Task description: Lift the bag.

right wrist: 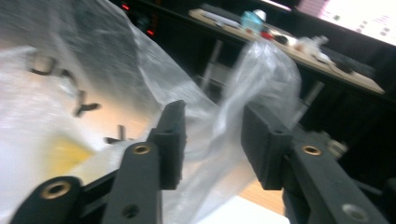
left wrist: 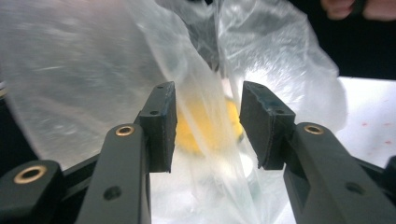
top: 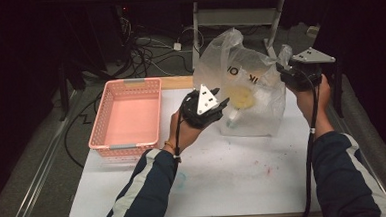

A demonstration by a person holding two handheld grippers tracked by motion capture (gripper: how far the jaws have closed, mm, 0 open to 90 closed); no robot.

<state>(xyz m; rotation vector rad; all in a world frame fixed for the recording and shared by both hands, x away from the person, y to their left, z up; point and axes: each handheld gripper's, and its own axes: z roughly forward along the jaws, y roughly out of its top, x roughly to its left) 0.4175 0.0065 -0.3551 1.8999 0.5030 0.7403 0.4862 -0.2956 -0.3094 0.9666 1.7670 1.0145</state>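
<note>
Though ungripped, bag film between left claw jaws

**Colours on the worktop**

Bag: clear plastic, black lettering, yellow thing inside. Basket: pink, grey clips. Worktop: white, faint red and teal stains. Sleeves: navy with white stripes. Hand-held gripper jaws: black, brass rivets.

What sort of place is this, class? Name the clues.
Probably a lab or workshop: cables lie on the floor, a white table is ringed by dark curtains, and a cluttered bench stands behind.
</note>
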